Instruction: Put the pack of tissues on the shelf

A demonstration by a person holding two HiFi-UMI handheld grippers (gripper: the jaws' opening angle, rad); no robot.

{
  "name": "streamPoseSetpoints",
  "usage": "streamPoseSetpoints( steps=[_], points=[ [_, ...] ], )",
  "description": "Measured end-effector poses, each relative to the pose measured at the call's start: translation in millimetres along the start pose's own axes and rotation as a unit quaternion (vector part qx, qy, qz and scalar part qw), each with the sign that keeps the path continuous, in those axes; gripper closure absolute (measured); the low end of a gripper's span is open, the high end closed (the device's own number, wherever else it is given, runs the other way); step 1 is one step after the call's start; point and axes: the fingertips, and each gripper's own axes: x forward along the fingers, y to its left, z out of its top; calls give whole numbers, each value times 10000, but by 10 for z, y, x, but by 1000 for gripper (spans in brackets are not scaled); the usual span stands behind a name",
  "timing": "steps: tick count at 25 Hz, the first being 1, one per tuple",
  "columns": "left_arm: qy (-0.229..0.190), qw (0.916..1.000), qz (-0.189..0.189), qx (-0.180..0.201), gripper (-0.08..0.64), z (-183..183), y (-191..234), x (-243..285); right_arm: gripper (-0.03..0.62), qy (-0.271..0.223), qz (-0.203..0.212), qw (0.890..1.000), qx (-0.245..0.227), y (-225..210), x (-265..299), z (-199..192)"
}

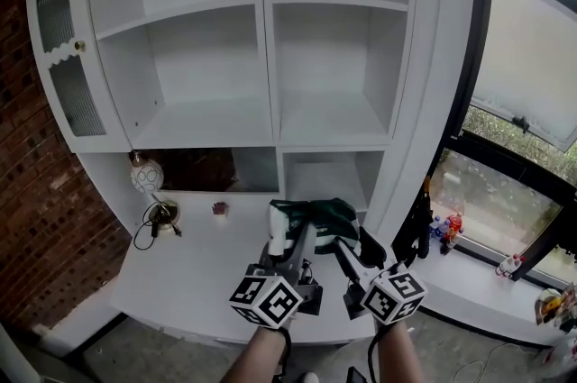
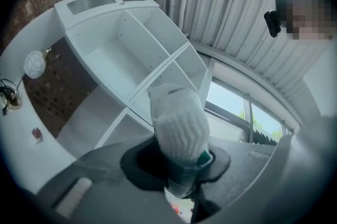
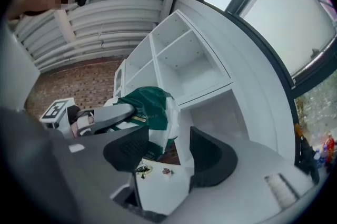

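1. Nearest us in the head view, the left hand-held gripper [image 1: 290,239] is clenched on the pack [image 1: 317,219]. Its jaws pinch the pack's white end and hold it above the bench [image 1: 194,269].
2. The right hand-held gripper [image 1: 353,248] is released, with its jaws wide and neither pad pressing. The pack sits at its 10 o'clock, just beside its left jaw.
3. The pack's long axis seems to run 9 to 3, spanning from one hand-held gripper toward the other. The left one alone carries it, so we judge the left hand makes the move.
4. Farthest, the shelf [image 1: 329,127] lies at 12 o'clock from the pack and well apart from it. A small open compartment sits lower, between the two. We reckon the pack must travel straight toward 12, keeping its long axis along the shelf's front edge.
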Motion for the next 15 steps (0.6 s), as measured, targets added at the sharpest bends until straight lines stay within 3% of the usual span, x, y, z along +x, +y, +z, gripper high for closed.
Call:
streamPoseSetpoints(
  steps=[6,11,15],
  points=[
    [67,9952,-225,-954,462,28,205,37,377,-23,203,9995,235,116,155,-38],
    [225,9893,-476,-1359,462,26,265,123,482,-71,272,9995,145,193,234,1],
    [319,9860,-506,-1555,462,86,352,169,527,-156,193,9997,31,213,293,53]
  ],
)
